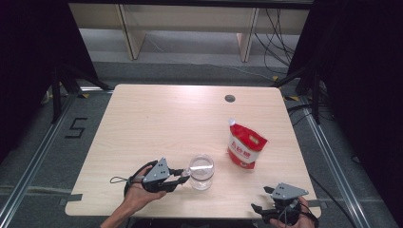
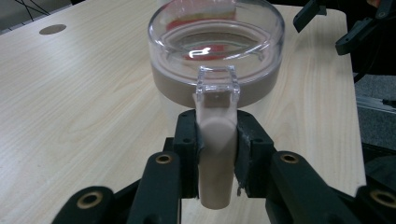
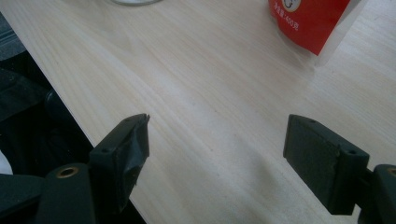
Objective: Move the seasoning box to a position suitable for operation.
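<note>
Two black fingers (image 2: 187, 149) of the left gripper (image 2: 215, 154) are clenched on the clear handle (image 2: 215, 140) of a transparent cup (image 2: 215, 46), which stands upright on the wooden bench (image 1: 157, 123) near its front edge. The right gripper (image 3: 217, 149) hangs over the bench's front right corner with its fingers (image 3: 322, 158) spread wide, grasping nothing. A red and white pouch (image 1: 245, 145) stands just right of the cup (image 1: 201, 171), apart from it. A round grommet hole (image 1: 230, 98) sits near the far edge.
</note>
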Available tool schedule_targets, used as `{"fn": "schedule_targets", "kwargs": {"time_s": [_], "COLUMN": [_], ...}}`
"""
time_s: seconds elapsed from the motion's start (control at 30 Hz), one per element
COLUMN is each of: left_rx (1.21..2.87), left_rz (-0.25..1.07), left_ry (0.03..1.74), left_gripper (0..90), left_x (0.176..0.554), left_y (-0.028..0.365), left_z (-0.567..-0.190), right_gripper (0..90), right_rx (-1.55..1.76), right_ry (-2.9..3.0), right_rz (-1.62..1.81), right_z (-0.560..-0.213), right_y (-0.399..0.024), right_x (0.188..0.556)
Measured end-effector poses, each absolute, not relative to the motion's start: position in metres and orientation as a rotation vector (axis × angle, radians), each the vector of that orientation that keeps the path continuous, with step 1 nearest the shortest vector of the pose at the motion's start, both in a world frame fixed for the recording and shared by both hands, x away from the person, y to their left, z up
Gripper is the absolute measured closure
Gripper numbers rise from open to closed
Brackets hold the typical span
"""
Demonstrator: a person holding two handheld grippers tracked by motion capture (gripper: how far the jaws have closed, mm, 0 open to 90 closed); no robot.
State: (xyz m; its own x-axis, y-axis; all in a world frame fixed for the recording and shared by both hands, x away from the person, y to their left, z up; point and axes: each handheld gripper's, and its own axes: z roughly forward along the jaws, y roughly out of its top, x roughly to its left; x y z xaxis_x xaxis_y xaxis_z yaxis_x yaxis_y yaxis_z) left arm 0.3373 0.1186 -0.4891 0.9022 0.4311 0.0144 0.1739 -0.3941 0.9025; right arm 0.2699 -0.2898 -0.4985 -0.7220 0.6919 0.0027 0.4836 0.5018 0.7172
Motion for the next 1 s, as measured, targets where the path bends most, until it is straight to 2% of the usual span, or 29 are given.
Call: {"fn": "schedule_targets", "kwargs": {"time_s": [0.43,0.5,0.63,0.67,0.7,0.8,1.0], "left_rx": [1.995,2.001,2.004,2.001,2.001,1.990,1.962], "left_rz": [0.335,0.329,0.332,0.325,0.325,0.320,0.318], "left_ry": [0.440,0.461,0.472,0.527,0.527,0.546,0.597], "left_gripper": [71.4,65.5,62.6,50.1,46.5,46.0,39.4], "left_x": [0.339,0.339,0.336,0.335,0.335,0.334,0.328], "left_y": [0.118,0.119,0.123,0.123,0.123,0.126,0.134], "left_z": [-0.488,-0.487,-0.486,-0.484,-0.484,-0.482,-0.476], "right_gripper": [23.3,23.4,23.2,23.1,23.1,23.1,23.3], "right_rx": [0.987,0.975,1.006,0.984,0.984,0.991,0.994], "right_ry": [2.464,2.465,2.462,2.462,2.462,2.461,2.451], "right_rz": [1.046,1.054,1.065,1.070,1.070,1.074,1.106], "right_z": [-0.498,-0.498,-0.498,-0.499,-0.499,-0.499,-0.497], "right_y": [-0.289,-0.289,-0.290,-0.291,-0.291,-0.291,-0.288], "right_x": [0.270,0.269,0.269,0.271,0.271,0.270,0.271]}}
